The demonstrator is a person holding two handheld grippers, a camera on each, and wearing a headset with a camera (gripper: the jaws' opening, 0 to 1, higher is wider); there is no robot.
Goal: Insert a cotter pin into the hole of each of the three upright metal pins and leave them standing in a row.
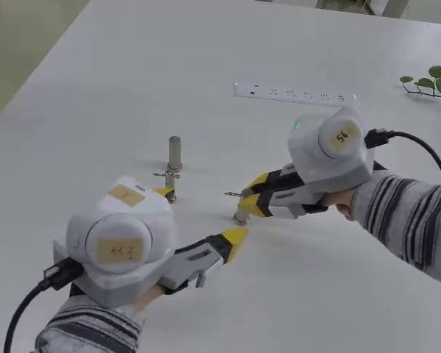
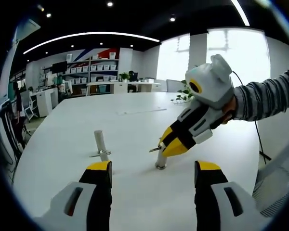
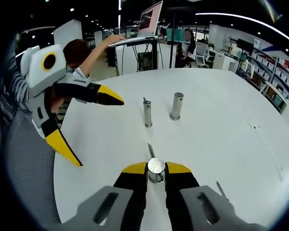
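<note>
While in right gripper [image 1: 250, 195], cotter pin [image 1: 232, 194] level.

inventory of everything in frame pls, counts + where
table: one, white, under everything
metal pins: three, silver, upright in a rough row; the third stands beneath the right gripper's tips
cotter pins: two, silver; one through the middle pin, one clamped in the right gripper and pointing out past its tips
power strip: one, white, far side of the table
plant: one, green, far right edge
shelving: white, background room in the left gripper view
left gripper: one, grey with yellow tips, near left, jaws open, holding nothing
right gripper: one, grey with yellow tips, shut on a cotter pin at the nearest pin's top
sleeves: two, striped, behind the grippers
</note>
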